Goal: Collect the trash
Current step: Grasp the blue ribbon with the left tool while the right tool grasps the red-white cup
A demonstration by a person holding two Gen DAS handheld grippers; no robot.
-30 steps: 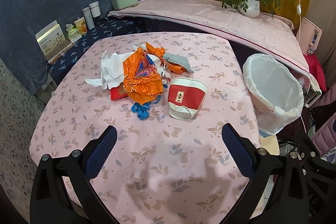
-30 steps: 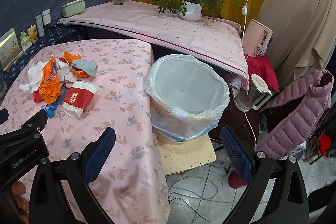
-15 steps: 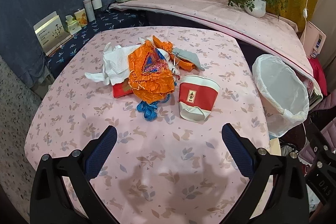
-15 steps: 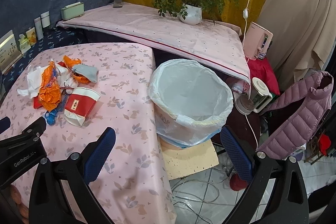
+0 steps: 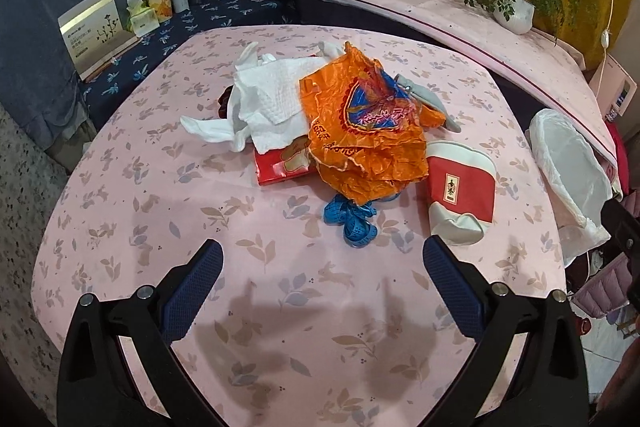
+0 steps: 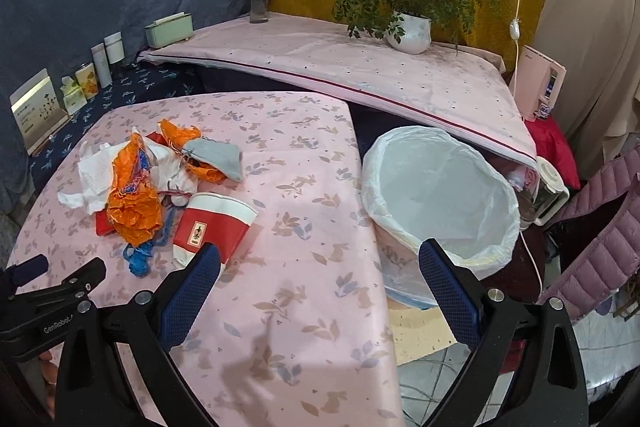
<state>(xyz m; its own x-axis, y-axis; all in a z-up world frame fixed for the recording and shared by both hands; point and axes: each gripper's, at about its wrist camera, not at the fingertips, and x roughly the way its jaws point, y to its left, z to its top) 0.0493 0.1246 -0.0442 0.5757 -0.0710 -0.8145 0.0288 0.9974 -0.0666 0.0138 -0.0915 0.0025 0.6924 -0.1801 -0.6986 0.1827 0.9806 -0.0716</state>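
Observation:
A heap of trash lies mid-table: an orange wrapper, white paper towel, a flat red packet, a blue scrap and a grey cloth. A red-and-white paper cup lies on its side beside the heap. A bin lined with a white bag stands off the table's right edge. My left gripper hangs open over the near table, short of the heap. My right gripper is open between cup and bin.
The pink leaf-print tablecloth covers the table. A raised pink-covered shelf behind carries a potted plant, a vase and a green box. Jars and cards line the dark bench at left. A purple jacket hangs at right.
Both grippers have moved forward toward the table; the heap and cup loom larger in the left view, and the right view has swung left, closer to cup and bin.

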